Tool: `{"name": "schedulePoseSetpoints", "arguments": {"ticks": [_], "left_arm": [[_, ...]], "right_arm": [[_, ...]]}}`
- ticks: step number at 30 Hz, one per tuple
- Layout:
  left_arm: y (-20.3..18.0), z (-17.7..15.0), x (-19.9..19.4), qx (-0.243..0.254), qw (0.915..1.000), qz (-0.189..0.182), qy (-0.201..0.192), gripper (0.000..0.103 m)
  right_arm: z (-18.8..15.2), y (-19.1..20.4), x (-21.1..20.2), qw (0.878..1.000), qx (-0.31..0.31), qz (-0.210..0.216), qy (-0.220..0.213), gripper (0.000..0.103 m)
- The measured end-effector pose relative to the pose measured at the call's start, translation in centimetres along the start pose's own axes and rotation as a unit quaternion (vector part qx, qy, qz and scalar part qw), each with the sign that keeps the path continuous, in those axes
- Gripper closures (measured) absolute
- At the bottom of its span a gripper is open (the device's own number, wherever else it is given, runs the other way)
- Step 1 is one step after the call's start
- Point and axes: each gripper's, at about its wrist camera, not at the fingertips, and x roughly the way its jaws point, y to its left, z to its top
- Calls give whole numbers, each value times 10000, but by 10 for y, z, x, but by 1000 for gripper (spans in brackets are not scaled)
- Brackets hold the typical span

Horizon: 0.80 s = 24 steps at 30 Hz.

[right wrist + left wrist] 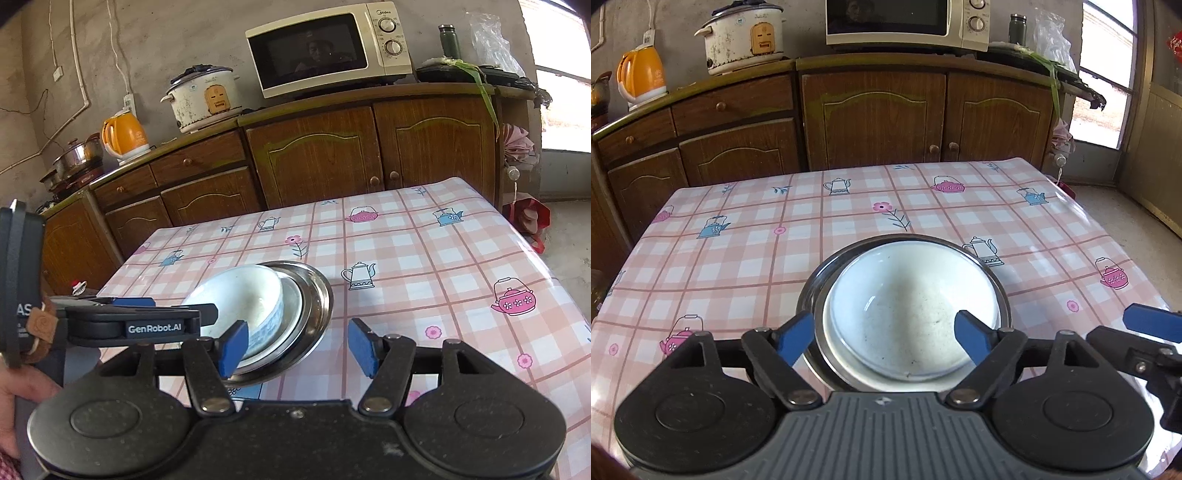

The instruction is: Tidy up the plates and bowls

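We see the white bowl [912, 310] nested in the steel plate [812, 295] near table [738, 258] centre; stacking looks done. Left gripper [884, 338] wide, empty; right gripper [297, 347] wide, empty.

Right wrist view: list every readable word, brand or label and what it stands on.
"GenRobot.AI": side of the left gripper.
"AS", cut off: black device at the left edge.
Microwave logo above its dials: too small to read.
Rice cooker and kettle markings: blurred.
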Motion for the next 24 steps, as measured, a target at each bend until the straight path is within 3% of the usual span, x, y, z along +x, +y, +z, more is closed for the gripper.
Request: {"name": "schedulePoseSetpoints", "arguments": {"ticks": [16,24], "left_arm": [[8,-49,-34,-377,9970,169,657,9],[6,-64,-43,-439,9958,340,730,6]], "right_arm": [[-39,24,0,9975,-106,-54,694,28],[-49,25,-6,9963,-88,-131,841,27]]}}
